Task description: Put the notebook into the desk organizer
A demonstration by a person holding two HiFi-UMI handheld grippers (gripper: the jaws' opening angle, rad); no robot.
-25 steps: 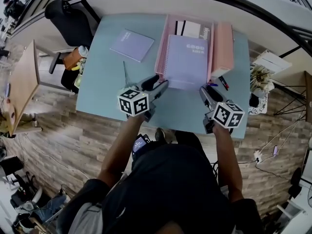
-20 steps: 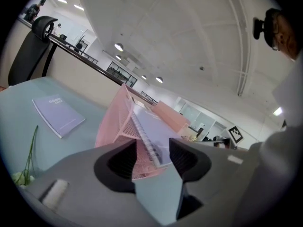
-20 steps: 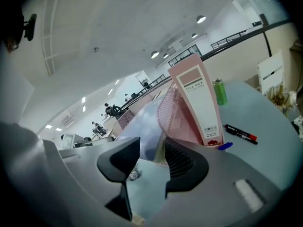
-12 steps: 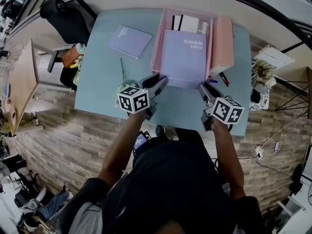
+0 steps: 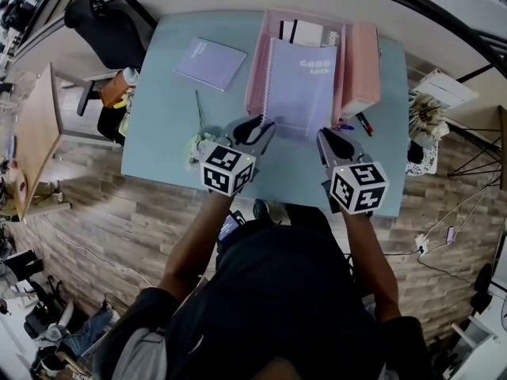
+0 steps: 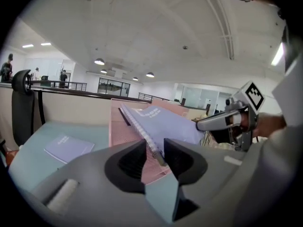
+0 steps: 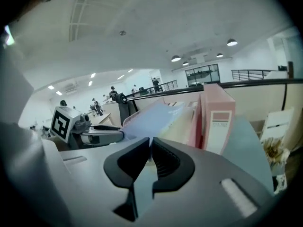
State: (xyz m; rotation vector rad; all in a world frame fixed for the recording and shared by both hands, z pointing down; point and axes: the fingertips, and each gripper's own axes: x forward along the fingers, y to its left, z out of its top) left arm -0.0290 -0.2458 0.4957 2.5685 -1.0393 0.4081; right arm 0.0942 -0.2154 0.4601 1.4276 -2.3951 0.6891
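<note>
Desk (image 5: 168,121), notebook (image 5: 301,85) clamped in right hand-held gripper (image 5: 322,136)

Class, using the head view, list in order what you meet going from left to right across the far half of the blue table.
small lilac notebook → spiral notebook → upright pink box

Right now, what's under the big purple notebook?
The pink organizer sits under the purple notebook; its walls show on both sides, and white papers peek out behind. Its floor is covered, so anything lying there is hidden.
</note>
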